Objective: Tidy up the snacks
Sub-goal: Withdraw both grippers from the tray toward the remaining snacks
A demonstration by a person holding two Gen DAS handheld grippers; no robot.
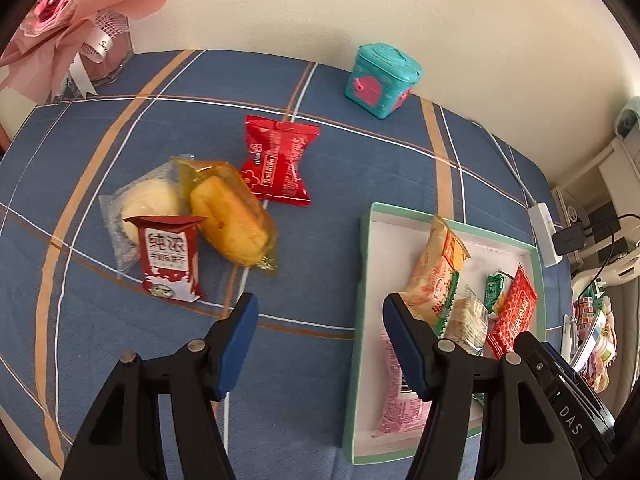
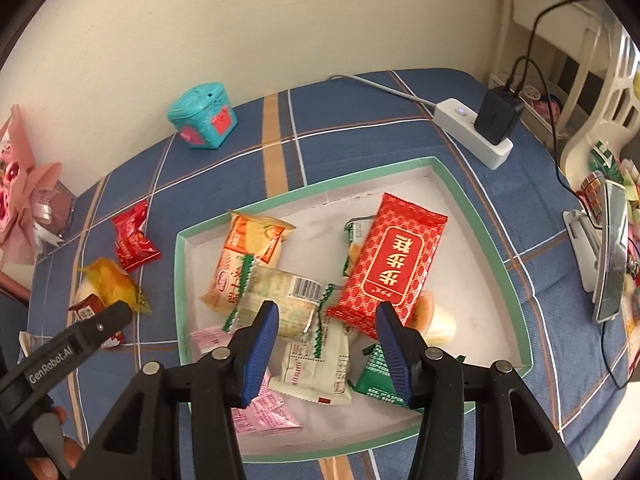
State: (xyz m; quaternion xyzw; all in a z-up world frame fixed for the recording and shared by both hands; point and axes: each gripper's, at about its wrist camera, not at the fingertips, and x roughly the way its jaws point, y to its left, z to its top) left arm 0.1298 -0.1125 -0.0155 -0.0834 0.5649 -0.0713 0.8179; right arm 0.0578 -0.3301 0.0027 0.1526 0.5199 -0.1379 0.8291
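A shallow white tray with a green rim (image 1: 366, 240) (image 2: 492, 236) lies on the blue plaid cloth and holds several snack packets, among them a large red packet (image 2: 394, 266) and an orange packet (image 2: 240, 260). Left of the tray lie loose snacks: a red packet (image 1: 278, 162), a yellow cake in clear wrap (image 1: 232, 218), a white bun (image 1: 148, 202) and a small red milk-biscuit packet (image 1: 170, 258). My left gripper (image 1: 318, 312) is open and empty, above the cloth between the loose snacks and the tray. My right gripper (image 2: 326, 318) is open and empty, above the tray.
A teal toy box (image 1: 382, 80) (image 2: 202, 116) stands near the wall. A pink bouquet (image 1: 68, 12) is at the back left. A white power strip with a black charger (image 2: 478, 128) lies beyond the tray. A phone on a stand (image 2: 610, 248) is at the right.
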